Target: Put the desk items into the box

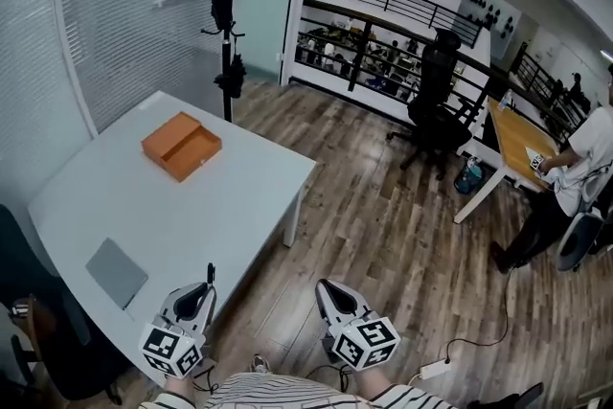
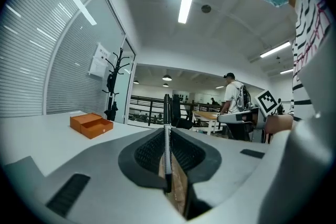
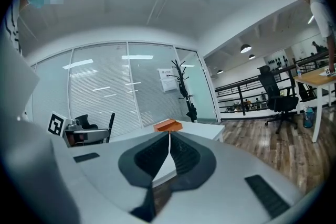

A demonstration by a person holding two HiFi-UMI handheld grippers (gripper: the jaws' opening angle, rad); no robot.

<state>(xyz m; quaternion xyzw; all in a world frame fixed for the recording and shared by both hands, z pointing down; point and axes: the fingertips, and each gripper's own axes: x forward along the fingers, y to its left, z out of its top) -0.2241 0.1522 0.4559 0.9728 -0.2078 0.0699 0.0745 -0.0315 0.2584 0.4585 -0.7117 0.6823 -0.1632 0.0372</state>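
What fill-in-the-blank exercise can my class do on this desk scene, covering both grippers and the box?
1. The left gripper is shut on a ____.
2. The right gripper is shut and holds ____.
3. The open box on the white table is ____ in colour.
Missing words: pen; nothing; orange.

Coat stand beyond white table; black office chair on wood floor; person by wooden desk.
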